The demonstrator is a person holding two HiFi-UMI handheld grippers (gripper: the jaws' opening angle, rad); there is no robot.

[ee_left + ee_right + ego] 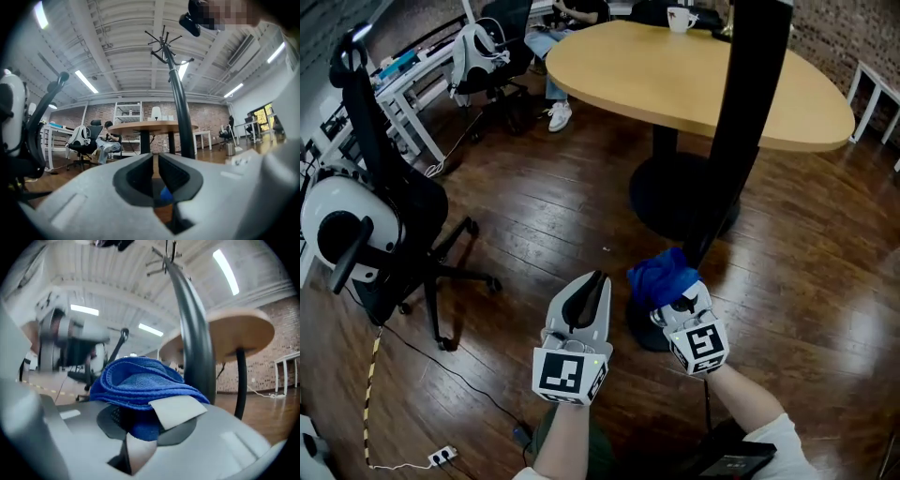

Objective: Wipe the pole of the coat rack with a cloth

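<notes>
The coat rack's black pole (748, 122) slants down from the top right to its round base (645, 330) on the wooden floor. My right gripper (678, 298) is shut on a folded blue cloth (662, 275), which sits against the low part of the pole just above the base. In the right gripper view the cloth (136, 380) bulges over the jaws of the right gripper (140, 420), with the pole (194, 333) right behind it. My left gripper (592, 286) hovers to the left of the cloth, shut and holding nothing. From the left gripper (155, 161) the pole (183, 112) rises to its hooks.
A round wooden table (694, 80) on a black pedestal stands just behind the pole. A black office chair (389, 220) with white equipment is at the left, with a cable and a power strip (441, 457) on the floor. A seated person (558, 37) is at the far back.
</notes>
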